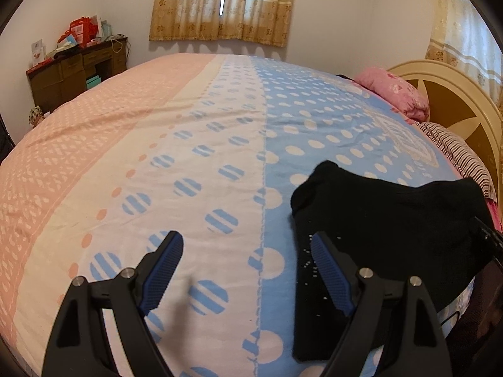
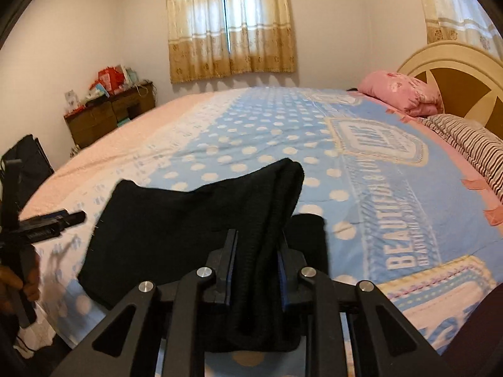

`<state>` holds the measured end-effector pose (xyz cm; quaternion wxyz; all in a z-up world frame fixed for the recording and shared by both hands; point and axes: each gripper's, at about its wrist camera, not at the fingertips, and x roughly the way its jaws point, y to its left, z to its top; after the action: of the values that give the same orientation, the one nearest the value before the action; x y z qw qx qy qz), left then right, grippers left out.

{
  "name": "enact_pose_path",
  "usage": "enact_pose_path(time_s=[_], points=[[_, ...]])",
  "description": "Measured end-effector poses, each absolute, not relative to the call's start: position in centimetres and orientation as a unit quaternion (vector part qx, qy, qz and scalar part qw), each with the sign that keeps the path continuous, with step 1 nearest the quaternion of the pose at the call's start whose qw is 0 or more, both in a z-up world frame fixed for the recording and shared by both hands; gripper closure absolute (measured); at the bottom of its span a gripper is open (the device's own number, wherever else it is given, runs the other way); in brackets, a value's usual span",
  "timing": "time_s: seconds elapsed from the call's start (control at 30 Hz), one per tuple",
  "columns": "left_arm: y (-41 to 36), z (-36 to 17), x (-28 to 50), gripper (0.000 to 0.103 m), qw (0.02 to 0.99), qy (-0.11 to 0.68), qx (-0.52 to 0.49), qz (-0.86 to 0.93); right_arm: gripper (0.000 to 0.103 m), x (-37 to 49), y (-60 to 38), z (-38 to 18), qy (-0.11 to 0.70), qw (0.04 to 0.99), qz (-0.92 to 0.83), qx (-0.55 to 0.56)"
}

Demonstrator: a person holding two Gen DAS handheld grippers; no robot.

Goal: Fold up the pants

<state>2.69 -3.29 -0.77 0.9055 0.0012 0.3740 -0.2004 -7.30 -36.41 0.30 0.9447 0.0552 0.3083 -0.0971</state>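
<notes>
The black pants (image 1: 393, 220) lie in a folded pile on the blue dotted part of the bedspread (image 1: 220, 157), near the bed's front edge. My left gripper (image 1: 246, 238) hovers open over the bedspread with nothing between its fingers. Its right finger (image 1: 330, 270) is over the left edge of the pants. My right gripper (image 2: 257, 238) is shut on a bunched fold of the black pants (image 2: 163, 220), and the cloth rises above the bed in front of the jaws. In the right wrist view the left gripper (image 2: 53, 220) shows at the left edge, held by a hand (image 2: 12, 282).
A pink pillow (image 2: 405, 94) and a striped pillow (image 2: 471, 144) lie by the cream headboard (image 2: 456, 72) on the right. A brown desk (image 1: 75, 72) with boxes stands in the far left corner. Curtains (image 1: 223, 3) hang on the back wall.
</notes>
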Motion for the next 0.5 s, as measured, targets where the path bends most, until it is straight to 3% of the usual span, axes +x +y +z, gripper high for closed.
enact_pose_path(time_s=[0.13,0.17,0.33,0.5], points=[[-4.8,-1.4,2.7,0.017,0.901,0.383,0.009,-0.203,0.079,-6.2,-38.9,-3.6,0.361,0.920,-0.137,0.059],[-5.1,-1.5,2.6,0.017,0.900,0.385,0.012,-0.203,0.074,-6.0,-39.7,-5.1,0.369,0.916,-0.143,0.073],[-6.9,-3.0,2.0,0.017,0.892,0.405,0.044,-0.194,0.055,-7.1,-41.5,-5.0,0.351,0.915,-0.144,0.134],[-6.0,-1.2,1.7,0.017,0.907,0.379,0.039,-0.182,0.055,-10.2,-41.8,-1.2,0.276,0.930,-0.197,0.139]])
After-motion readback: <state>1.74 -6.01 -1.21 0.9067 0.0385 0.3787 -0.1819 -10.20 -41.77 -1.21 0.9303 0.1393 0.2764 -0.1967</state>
